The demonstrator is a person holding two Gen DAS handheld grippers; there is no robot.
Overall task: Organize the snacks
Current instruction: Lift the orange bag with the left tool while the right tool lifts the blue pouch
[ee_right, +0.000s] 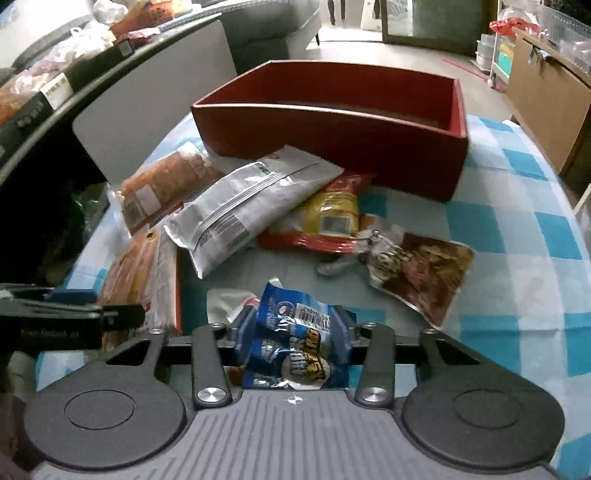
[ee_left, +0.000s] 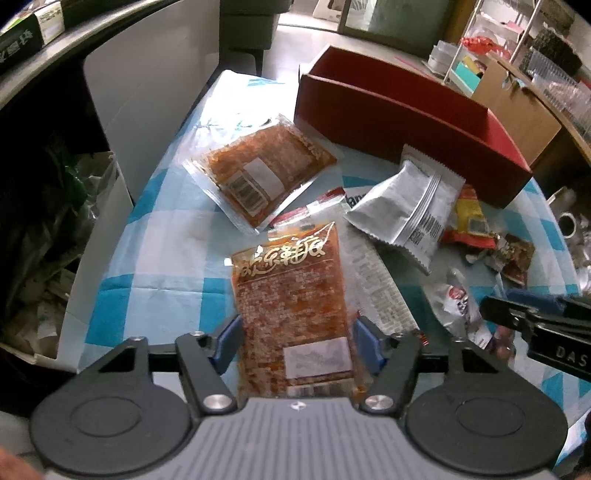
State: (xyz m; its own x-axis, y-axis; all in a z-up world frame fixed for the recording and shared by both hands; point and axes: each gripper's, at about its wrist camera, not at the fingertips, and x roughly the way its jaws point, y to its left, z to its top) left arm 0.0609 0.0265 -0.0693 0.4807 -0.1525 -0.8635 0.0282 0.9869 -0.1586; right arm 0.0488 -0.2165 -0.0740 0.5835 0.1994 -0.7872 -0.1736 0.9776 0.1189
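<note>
Snacks lying scattered on the checked surface before the red box.
Left gripper jaws are clamping the orange pouch; right gripper jaws are squeezing the blue packet.

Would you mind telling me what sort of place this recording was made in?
Probably a lived-in home room, not a lab. A blue-and-white checked tablecloth covers the table, a grey sofa stands behind it, and a cluttered white shelf rack and cardboard box sit nearby.
</note>
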